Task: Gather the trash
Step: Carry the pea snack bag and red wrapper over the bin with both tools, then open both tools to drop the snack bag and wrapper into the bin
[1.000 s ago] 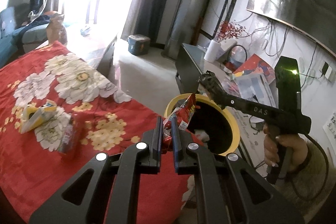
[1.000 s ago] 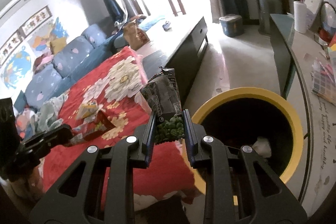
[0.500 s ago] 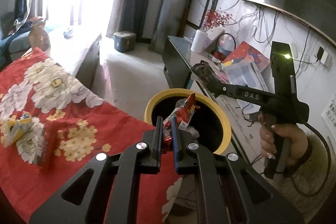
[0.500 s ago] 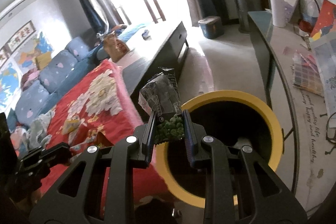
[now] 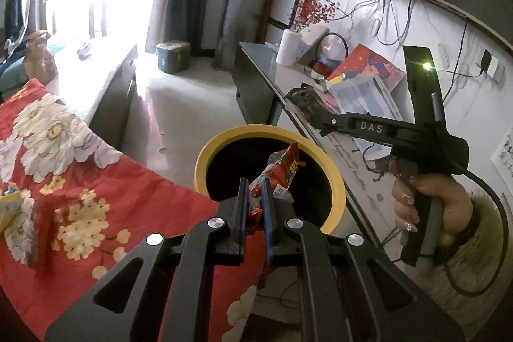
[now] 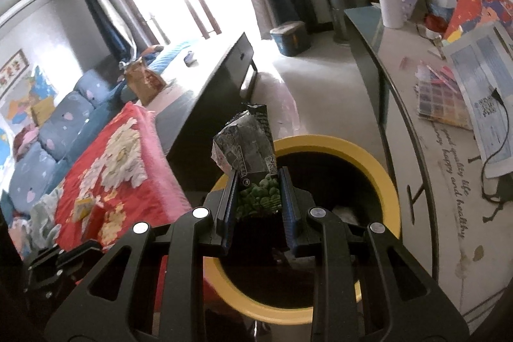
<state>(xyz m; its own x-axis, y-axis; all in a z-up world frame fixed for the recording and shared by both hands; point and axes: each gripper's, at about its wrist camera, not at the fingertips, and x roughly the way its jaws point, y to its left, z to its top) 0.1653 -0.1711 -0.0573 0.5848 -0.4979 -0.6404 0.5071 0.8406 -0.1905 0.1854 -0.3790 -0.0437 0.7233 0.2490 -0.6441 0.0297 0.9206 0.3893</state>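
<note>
My left gripper (image 5: 255,185) is shut on a red snack wrapper (image 5: 280,170) and holds it over the near rim of the yellow-rimmed trash bin (image 5: 333,169). My right gripper (image 6: 258,178) is shut on a grey and green pea snack bag (image 6: 248,146), held above the same bin (image 6: 384,178). The right gripper (image 5: 301,98) also shows in the left wrist view, beyond the bin, in a hand. White scraps lie inside the bin (image 6: 344,210).
A table with a red floral cloth (image 5: 80,169) lies to the left, with a yellow wrapper (image 6: 81,207) on it. A dark side table (image 6: 416,104) with papers and a white vase (image 6: 392,4) stands to the right. A dark bench (image 6: 205,95) and a blue sofa (image 6: 41,143) lie beyond.
Both grippers have moved towards the bin and now hold their wrappers over its opening. Both stay shut on their wrappers.
</note>
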